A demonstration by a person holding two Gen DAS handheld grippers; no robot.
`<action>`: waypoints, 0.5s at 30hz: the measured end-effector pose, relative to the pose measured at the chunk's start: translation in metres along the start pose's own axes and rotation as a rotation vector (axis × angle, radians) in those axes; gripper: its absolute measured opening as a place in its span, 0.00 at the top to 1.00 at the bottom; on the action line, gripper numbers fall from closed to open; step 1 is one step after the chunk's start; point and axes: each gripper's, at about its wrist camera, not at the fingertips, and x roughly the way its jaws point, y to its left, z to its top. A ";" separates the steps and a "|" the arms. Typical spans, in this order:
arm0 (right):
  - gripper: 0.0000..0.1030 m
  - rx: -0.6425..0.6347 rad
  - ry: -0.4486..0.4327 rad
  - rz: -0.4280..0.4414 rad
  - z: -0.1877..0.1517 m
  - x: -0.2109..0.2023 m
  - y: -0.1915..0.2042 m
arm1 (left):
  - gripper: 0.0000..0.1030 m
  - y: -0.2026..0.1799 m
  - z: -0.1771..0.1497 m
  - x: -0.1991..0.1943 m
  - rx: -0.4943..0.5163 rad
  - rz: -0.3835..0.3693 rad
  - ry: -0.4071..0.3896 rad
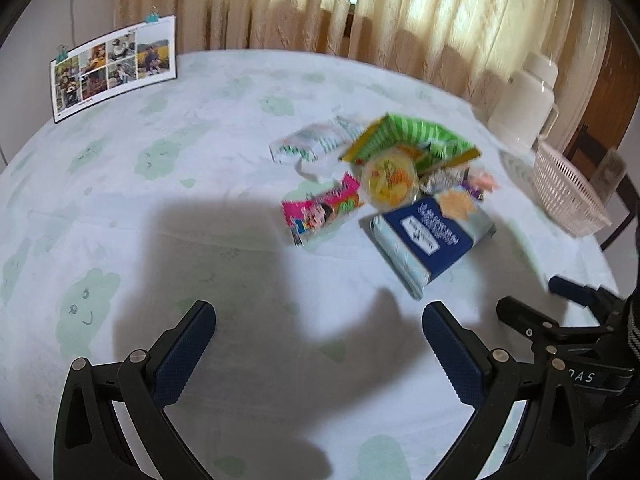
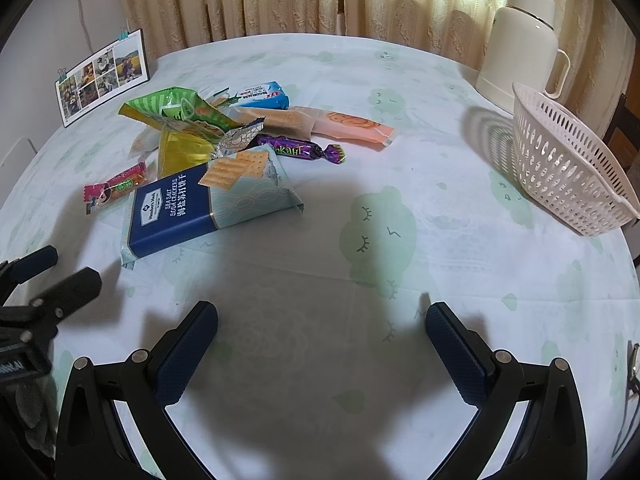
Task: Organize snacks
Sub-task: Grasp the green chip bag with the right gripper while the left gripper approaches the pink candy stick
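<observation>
Cracker pack (image 2: 192, 208): "Member's Mark", "SEA SALT SODA CRACKERS"; purple candy (image 2: 298, 150): "…кант".

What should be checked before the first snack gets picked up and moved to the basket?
1. Left gripper open and empty: ok.
2. Right gripper open and empty: ok.
3. Basket within view, tilted on its side: not ok.
4. Basket contents: cannot tell.
5. Cracker pack nearest, top unobstructed: ok.
6. Purple candy lying apart from the pile's overlap: ok.
</observation>
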 end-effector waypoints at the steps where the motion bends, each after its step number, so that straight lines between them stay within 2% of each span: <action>1: 0.00 0.010 -0.006 0.014 0.000 -0.001 -0.002 | 0.00 0.000 0.000 -0.004 -0.004 -0.001 -0.022; 4: 0.00 0.069 -0.041 0.087 -0.001 -0.006 -0.014 | 0.00 -0.001 -0.002 -0.019 0.005 -0.004 -0.107; 6: 0.00 0.098 -0.061 0.121 -0.001 -0.009 -0.020 | 0.00 -0.002 -0.001 -0.023 0.015 -0.012 -0.129; 11: 0.00 0.083 -0.094 0.166 -0.002 -0.016 -0.019 | 0.00 0.013 0.010 -0.019 -0.019 -0.044 -0.081; 15: 0.00 0.077 -0.075 0.187 0.004 -0.019 -0.014 | 0.00 0.027 0.029 -0.021 -0.033 0.012 -0.076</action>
